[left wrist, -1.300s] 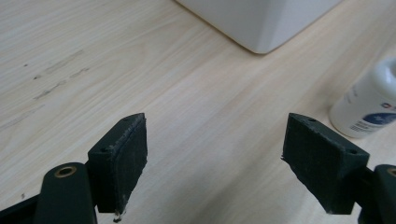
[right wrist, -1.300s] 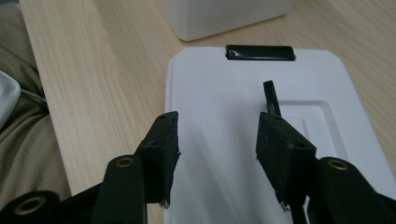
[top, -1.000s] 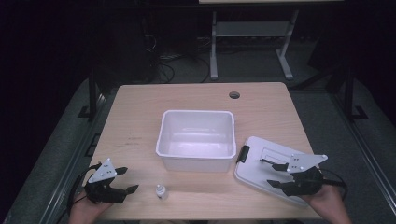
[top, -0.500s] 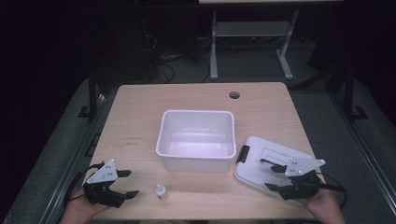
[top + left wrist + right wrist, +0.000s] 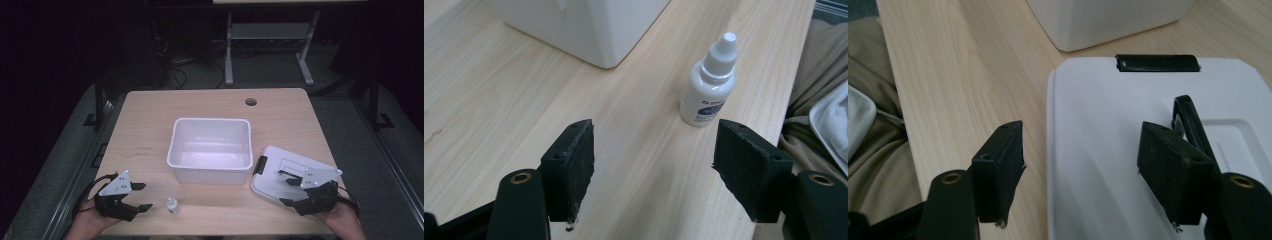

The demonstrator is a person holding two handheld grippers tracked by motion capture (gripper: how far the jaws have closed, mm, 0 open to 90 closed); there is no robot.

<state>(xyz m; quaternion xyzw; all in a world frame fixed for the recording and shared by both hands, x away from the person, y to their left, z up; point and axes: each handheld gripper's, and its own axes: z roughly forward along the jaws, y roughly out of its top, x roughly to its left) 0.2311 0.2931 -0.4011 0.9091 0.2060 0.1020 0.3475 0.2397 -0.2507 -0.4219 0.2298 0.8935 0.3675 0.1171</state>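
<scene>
Left gripper (image 5: pixel 142 196) gapes wide just short of the bottle (image 5: pixel 171 204), lined up to take it; right gripper (image 5: pixel 287 191), spread too, waits over the lid (image 5: pixel 280 172).

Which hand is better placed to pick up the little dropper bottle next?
Left. The left tool sits open close beside the dropper bottle, which stands upright just ahead of its jaws in the left gripper view. The right tool hovers open over the white lid, across the table.

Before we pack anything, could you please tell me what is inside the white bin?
The white bin looks empty; its floor shows bare white. Its near wall hides a strip.
</scene>
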